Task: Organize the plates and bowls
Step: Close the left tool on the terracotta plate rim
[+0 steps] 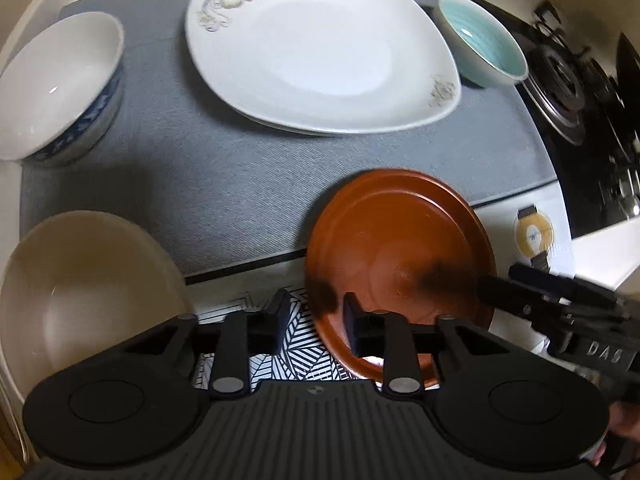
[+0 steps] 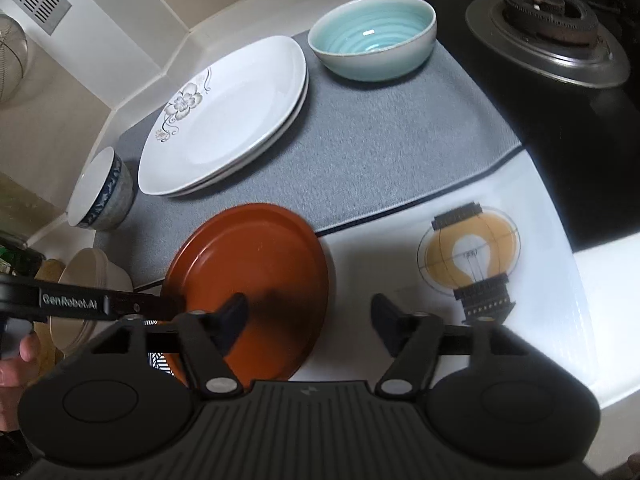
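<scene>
White plates [image 2: 224, 120], two of them, already sit stacked on the grey mat [image 2: 380, 152]; one brown plate [image 1: 396, 256] and four bowls are loose. The brown plate lies at the mat's near edge. The left gripper [image 1: 316, 322] straddles its rim, not visibly pinching; the right gripper [image 2: 308, 316] hangs spread and empty.
</scene>
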The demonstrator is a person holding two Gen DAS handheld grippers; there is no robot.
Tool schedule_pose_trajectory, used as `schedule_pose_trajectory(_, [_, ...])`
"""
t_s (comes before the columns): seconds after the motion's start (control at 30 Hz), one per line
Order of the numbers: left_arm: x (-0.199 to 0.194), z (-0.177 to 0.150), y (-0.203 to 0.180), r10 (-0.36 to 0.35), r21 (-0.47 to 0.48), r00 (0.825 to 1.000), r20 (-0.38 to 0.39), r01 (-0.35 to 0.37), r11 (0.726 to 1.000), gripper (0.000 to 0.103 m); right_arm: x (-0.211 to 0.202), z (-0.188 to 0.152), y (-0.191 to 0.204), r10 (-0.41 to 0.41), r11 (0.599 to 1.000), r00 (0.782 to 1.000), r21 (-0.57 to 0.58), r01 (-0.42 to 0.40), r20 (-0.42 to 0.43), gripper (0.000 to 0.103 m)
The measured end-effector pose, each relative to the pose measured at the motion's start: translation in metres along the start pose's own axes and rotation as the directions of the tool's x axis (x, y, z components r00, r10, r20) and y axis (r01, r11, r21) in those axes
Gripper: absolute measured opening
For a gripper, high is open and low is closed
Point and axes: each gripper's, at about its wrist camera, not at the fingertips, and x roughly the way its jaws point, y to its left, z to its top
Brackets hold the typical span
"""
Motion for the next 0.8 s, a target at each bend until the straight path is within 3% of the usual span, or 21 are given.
schedule_pose_trajectory(0.13, [0.006,-0.003,-0.001,0.000,-0.002,1.000,-0.004,0.000,1.000,0.016,0.005,0.001,0.004,-0.016,1.000,1.000,-0.025,0.016,-0.002,0.077])
schedule_pose_trajectory(0.23, [0.005,-0.004,-0.002,-0.005,-0.003,1.000,0.012,0.005,1.000,0.015,0.007,0.000,0.010,-0.051,0.997,0.999,-0.066,0.051,0.003,0.065])
schedule_pose_trajectory(0.33, [0.004,-0.005,0.001,-0.018,-0.006,0.999,0.033,0.018,1.000,0.014,0.009,-0.001,0.013,-0.015,0.998,1.000,-0.057,0.014,-0.020,0.052])
schedule_pose_trajectory(0.43, [0.003,-0.009,0.004,-0.026,0.000,0.997,0.075,0.026,1.000,0.013,0.013,-0.005,0.022,-0.078,0.991,0.997,-0.113,0.076,-0.015,0.045])
schedule_pose_trajectory(0.5, [0.002,-0.010,0.003,-0.019,0.012,0.996,0.083,0.018,1.000,0.012,0.014,-0.007,0.025,-0.144,0.978,0.990,-0.155,0.142,0.000,0.017])
schedule_pose_trajectory(0.53, [0.001,-0.010,0.003,-0.014,0.009,0.997,0.076,0.013,1.000,0.011,0.013,-0.006,0.024,-0.159,0.974,0.987,-0.163,0.158,0.006,0.010])
schedule_pose_trajectory(0.63, [-0.001,-0.011,-0.001,0.004,-0.003,0.998,0.055,-0.004,1.000,0.011,0.006,-0.004,0.025,-0.128,0.976,0.992,-0.175,0.129,0.015,0.010])
schedule_pose_trajectory(0.8, [-0.032,-0.020,-0.011,0.025,0.023,0.989,0.145,-0.028,0.999,0.010,-0.013,-0.004,0.035,-0.113,0.971,0.993,-0.207,0.116,0.031,0.010])
